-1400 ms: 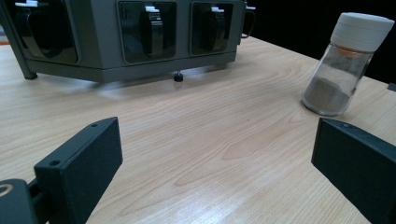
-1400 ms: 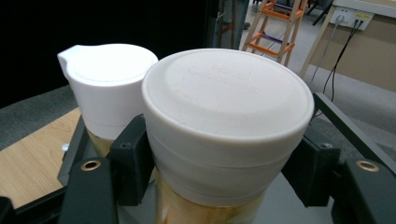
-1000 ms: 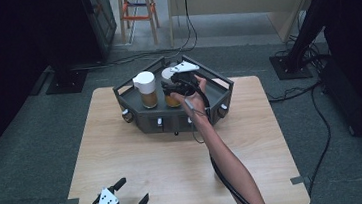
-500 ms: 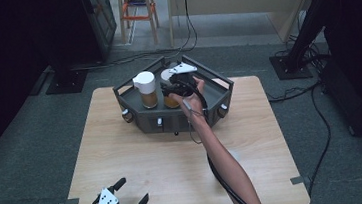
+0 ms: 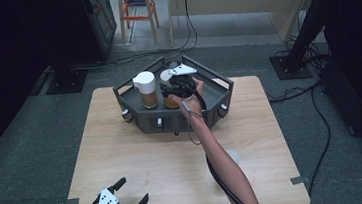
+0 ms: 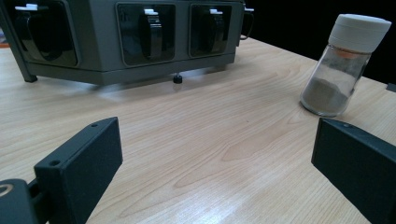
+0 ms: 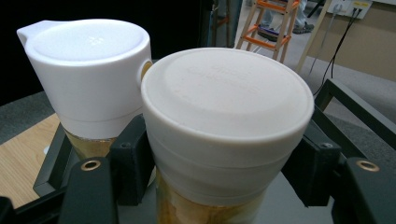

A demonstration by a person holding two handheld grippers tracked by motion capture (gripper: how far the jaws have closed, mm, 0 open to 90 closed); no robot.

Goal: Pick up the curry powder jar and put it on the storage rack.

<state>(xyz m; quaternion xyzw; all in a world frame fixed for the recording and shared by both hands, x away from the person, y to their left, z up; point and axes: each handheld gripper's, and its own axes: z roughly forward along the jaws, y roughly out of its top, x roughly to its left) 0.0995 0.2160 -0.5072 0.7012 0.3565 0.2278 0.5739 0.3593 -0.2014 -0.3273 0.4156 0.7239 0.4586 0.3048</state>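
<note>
Jars stand in a dark grey, angular metal rack (image 5: 218, 96) at the far side of the pale wooden table (image 5: 140, 171). The right gripper (image 5: 170, 90) reaches into the rack, and its black jaws sit against both sides of a glass jar with a flat cream lid (image 7: 227, 100), just under the lid, pinching it. Close beside that jar, and seemingly touching it, stands a second glass jar with a white spouted lid (image 7: 86, 56); both hold something amber. The left gripper (image 5: 130, 197) rests low at the near edge of the table, well apart from the rack, its jaws spread wide around nothing. Ahead of it a small glass shaker with a cream cap and grey-brown powder (image 6: 345, 65) stands upright on the wood, near the person's right forearm (image 5: 222, 161).
</note>
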